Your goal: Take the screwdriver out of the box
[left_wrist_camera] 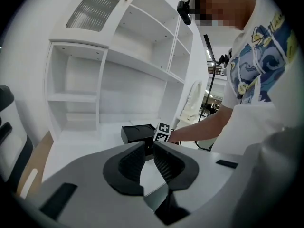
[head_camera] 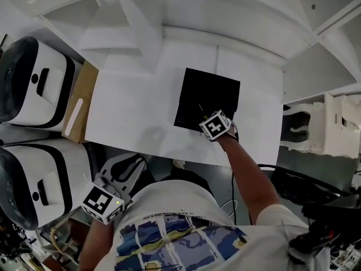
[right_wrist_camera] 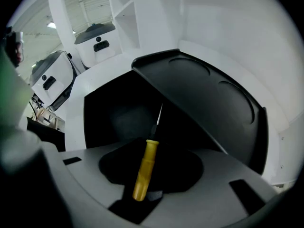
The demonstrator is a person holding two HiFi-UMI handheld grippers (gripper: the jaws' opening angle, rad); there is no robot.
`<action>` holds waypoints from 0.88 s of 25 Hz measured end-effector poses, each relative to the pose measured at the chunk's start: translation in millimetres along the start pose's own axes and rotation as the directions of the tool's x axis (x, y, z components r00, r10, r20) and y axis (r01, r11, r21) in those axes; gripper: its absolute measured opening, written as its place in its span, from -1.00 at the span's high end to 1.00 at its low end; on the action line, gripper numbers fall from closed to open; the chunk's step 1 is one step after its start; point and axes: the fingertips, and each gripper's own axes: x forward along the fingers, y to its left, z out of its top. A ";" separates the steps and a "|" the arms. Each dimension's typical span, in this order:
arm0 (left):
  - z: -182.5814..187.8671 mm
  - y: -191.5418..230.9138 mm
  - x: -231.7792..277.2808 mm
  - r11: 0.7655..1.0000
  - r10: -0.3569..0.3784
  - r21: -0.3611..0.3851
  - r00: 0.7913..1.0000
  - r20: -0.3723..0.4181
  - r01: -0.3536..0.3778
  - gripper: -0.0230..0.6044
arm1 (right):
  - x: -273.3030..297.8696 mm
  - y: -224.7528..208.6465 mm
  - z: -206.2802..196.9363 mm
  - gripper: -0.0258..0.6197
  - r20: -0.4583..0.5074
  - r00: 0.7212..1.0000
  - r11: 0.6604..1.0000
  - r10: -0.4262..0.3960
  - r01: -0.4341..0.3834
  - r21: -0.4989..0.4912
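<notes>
Looking down from my head, the square matte-black box (head_camera: 210, 92) sits on the smooth white table (head_camera: 130, 117). My right gripper (head_camera: 204, 120) dips into the box, and my left gripper (head_camera: 131, 168) hangs off the table's near edge. In the left gripper view, its ribbed black pads (left_wrist_camera: 130, 163) stand a narrow slit apart with nothing between them. In the right gripper view, the jaws are spread wide and unclenched. The screwdriver (right_wrist_camera: 145, 167) lies between them inside the box, with a slim yellow plastic handle, a black collar and a thin metal shaft. Beside it rises the lid (right_wrist_camera: 209, 103), moulded with round recesses.
</notes>
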 end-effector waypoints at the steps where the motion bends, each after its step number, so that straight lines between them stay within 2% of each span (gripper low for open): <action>1: -0.5 0.1 -0.3 1.000 0.007 -0.004 1.000 -0.001 -0.007 0.78 | -0.2 -0.2 -0.1 0.49 0.001 1.000 1.000 -0.002 0.002 -0.003; 3: -1.0 -0.4 -0.4 1.000 0.020 -0.009 1.000 -0.002 -0.021 0.78 | -0.1 -1.1 0.0 0.61 0.002 1.000 1.000 -0.006 0.006 -0.013; 9: -4.6 -4.1 1.0 0.999 0.039 -0.023 0.999 -0.004 -0.039 0.78 | -0.3 -1.2 2.0 0.62 -0.008 1.000 0.999 0.020 -0.020 -0.030; 17: -4.3 -6.4 -4.3 1.000 0.009 -0.001 1.000 0.019 -0.009 0.78 | -14.2 4.4 0.9 0.62 -0.040 0.999 0.996 0.027 -0.030 -0.089; 22: -4.3 -6.7 -13.3 0.999 -0.026 0.020 0.999 0.039 0.025 0.78 | -32.8 10.1 -1.0 0.62 -0.050 0.999 0.990 0.000 -0.007 -0.140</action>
